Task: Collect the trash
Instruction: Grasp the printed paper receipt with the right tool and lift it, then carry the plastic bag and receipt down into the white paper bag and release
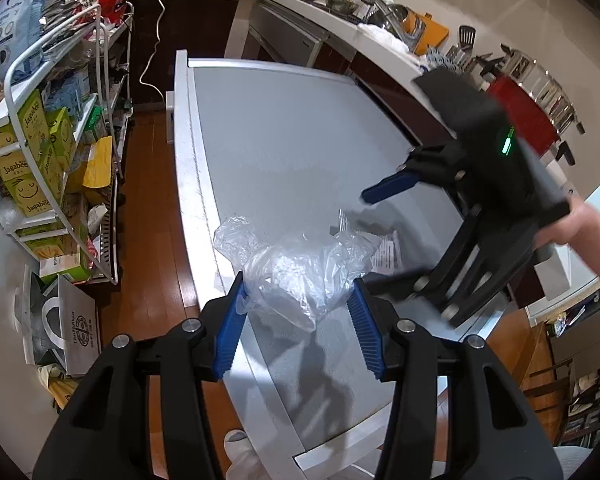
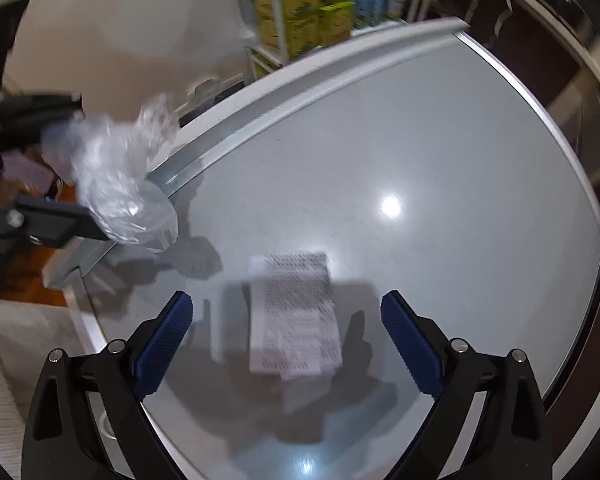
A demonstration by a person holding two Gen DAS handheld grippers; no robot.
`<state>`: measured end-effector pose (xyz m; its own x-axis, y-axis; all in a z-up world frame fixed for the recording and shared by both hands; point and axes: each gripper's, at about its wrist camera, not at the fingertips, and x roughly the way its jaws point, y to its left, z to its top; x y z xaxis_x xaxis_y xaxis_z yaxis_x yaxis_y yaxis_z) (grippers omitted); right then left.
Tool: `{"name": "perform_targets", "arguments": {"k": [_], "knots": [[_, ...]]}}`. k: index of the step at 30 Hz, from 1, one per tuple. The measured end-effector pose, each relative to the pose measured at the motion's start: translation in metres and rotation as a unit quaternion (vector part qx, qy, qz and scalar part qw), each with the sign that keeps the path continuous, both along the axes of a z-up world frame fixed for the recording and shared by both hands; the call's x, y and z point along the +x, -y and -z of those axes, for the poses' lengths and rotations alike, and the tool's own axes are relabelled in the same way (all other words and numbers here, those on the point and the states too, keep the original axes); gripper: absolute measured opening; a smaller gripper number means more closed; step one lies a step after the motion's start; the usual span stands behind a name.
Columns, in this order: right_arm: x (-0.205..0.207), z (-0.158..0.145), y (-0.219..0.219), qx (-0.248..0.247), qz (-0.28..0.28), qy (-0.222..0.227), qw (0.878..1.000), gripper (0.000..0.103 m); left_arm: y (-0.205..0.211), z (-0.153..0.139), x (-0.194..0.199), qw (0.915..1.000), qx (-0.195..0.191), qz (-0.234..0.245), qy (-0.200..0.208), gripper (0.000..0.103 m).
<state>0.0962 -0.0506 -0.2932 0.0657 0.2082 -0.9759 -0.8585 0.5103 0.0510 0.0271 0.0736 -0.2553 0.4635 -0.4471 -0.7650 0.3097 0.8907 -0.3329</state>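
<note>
Two pieces of trash are in play: my left gripper (image 1: 298, 308) pinches the crumpled clear plastic bag (image 1: 300, 268) between its blue pads at the near edge of the grey glass-topped table (image 1: 292, 140), so that one looks collected. My right gripper (image 2: 286, 344) hangs over the table with its jaws spread wide and nothing between them, straddling the white printed paper slip (image 2: 294, 312) that lies flat on the glass below. By my reckoning I'm about halfway, with the slip not yet picked up and nothing else loose on the tabletop.
</note>
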Motion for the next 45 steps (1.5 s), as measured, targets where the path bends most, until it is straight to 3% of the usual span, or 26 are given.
{"name": "perform_targets", "arguments": {"k": [5, 7, 9, 16, 22, 27, 33, 40, 45], "knots": [[0.012, 0.012, 0.000, 0.003, 0.010, -0.005, 1.000, 0.077, -0.006, -0.010, -0.001, 0.9999, -0.006, -0.008, 0.013, 0.050], [0.016, 0.012, -0.004, 0.020, 0.012, -0.005, 1.000, 0.062, -0.008, -0.013, -0.002, 0.9998, -0.009, -0.011, 0.016, 0.050], [0.019, 0.010, -0.002, 0.035, 0.020, -0.022, 0.999, 0.038, -0.008, -0.015, -0.002, 0.9997, -0.011, -0.012, 0.017, 0.050], [0.010, -0.005, 0.017, 0.057, 0.040, -0.019, 0.997, 0.038, -0.006, -0.017, -0.004, 0.9997, -0.010, -0.009, 0.019, 0.050], [-0.003, -0.032, 0.030, 0.095, 0.085, 0.015, 0.992, 0.038, -0.003, -0.028, -0.008, 0.9995, -0.012, -0.001, 0.030, 0.050], [-0.020, -0.077, 0.061, 0.137, 0.138, 0.060, 0.979, 0.038, 0.002, -0.048, -0.015, 0.9985, -0.016, 0.006, 0.053, 0.050], [-0.051, -0.136, 0.092, 0.186, 0.190, 0.125, 0.956, 0.038, 0.008, -0.083, -0.030, 0.9953, -0.013, 0.018, 0.094, 0.050], [-0.088, -0.191, 0.118, 0.220, 0.212, 0.168, 0.937, 0.038, 0.015, -0.121, -0.054, 0.9899, -0.010, 0.032, 0.138, 0.050], [-0.120, -0.210, 0.129, 0.232, 0.216, 0.184, 0.930, 0.038, 0.019, -0.134, -0.073, 0.9873, -0.010, 0.040, 0.153, 0.050]]}}
